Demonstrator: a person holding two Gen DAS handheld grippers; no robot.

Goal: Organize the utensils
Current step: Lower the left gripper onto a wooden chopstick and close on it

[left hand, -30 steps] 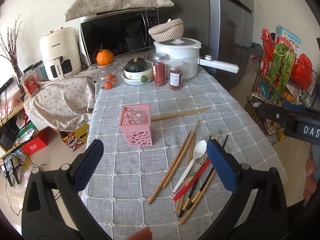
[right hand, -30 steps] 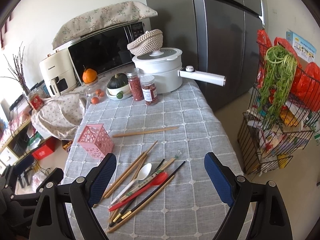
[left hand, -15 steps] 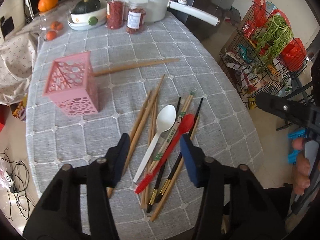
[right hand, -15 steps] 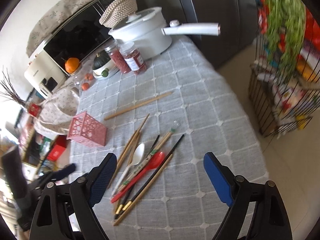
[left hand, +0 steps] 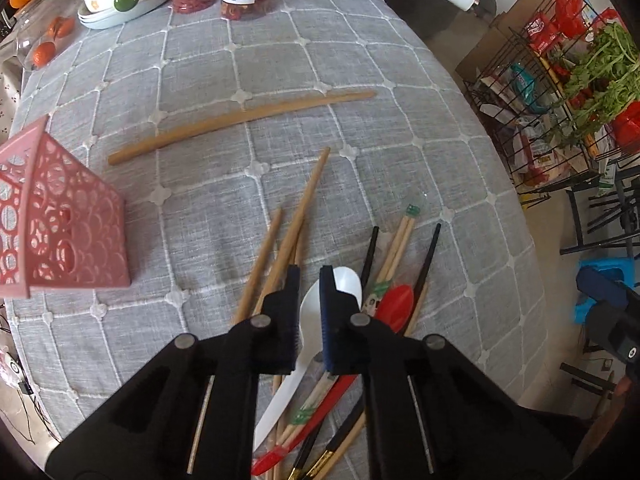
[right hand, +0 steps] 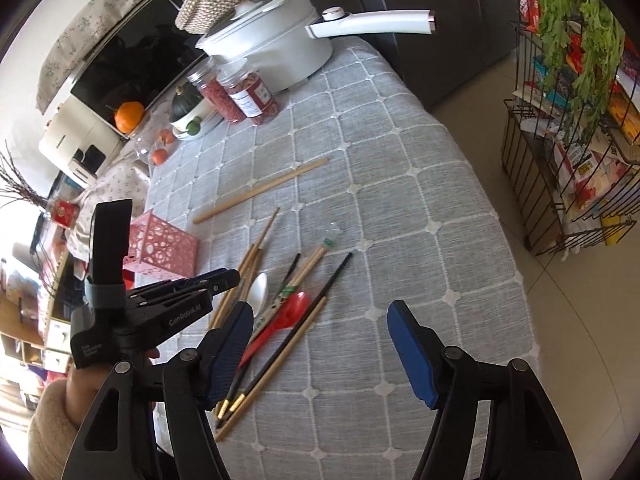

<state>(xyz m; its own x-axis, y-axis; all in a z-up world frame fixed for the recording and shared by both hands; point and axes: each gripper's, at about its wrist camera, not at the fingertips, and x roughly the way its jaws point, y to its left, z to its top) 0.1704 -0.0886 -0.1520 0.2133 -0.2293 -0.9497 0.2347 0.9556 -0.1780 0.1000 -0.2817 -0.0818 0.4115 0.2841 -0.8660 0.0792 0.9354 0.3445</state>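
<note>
Left tool (left hand: 309, 280) nearly closed over white spoon (left hand: 340, 282), grip unconfirmed; right tool (right hand: 320, 322) apart. Spoon light, stiff, slick: pinch neck.

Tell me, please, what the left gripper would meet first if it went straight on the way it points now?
Most likely the white spoon, lying between the left gripper fingertips; brown chopsticks sit just beside, and depth is unclear.

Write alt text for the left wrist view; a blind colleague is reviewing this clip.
The left gripper, jaws nearly closed, reaches down over a white spoon in a loose pile of wooden chopsticks, black chopsticks and a red spoon on a grey checked tablecloth. A pink perforated holder stands to the left.
</note>
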